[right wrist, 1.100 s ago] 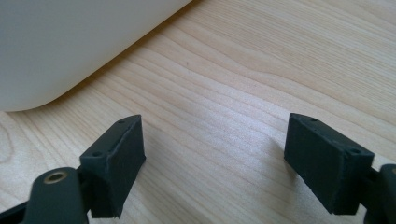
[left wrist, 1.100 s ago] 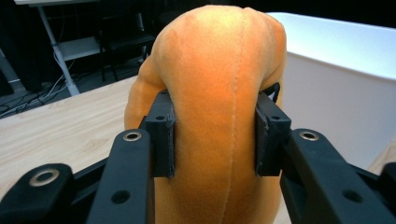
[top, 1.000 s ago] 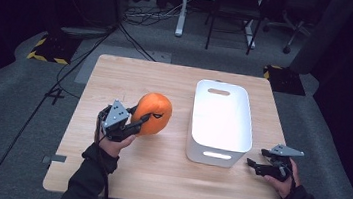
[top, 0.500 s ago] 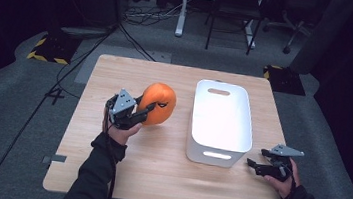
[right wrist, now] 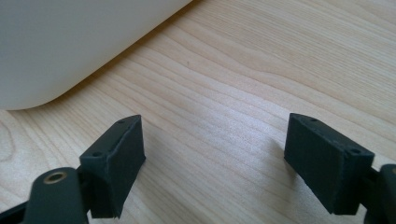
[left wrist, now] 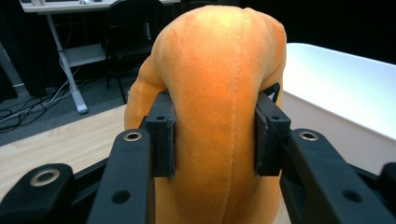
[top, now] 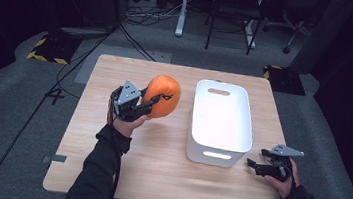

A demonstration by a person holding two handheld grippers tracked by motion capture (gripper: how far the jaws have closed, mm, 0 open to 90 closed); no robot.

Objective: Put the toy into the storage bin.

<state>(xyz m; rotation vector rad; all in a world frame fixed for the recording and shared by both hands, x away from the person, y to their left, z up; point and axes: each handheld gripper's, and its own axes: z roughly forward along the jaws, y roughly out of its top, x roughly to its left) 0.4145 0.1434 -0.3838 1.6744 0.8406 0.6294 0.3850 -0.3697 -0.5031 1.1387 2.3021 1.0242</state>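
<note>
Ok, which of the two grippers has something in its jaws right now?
The left gripper: its jaws squeeze the orange plush toy above the table. The right gripper, beside the white bin, is open and holds nothing.

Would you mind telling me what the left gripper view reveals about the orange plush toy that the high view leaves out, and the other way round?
Left gripper view alone: the two pads pressing into the orange plush toy from either side, denting it, and a seam running down its middle. High view alone: the toy lifted off the wooden table, the whole white bin, and the right gripper open beside the bin. Both: the left gripper shut on the toy, with the bin next to it.
</note>
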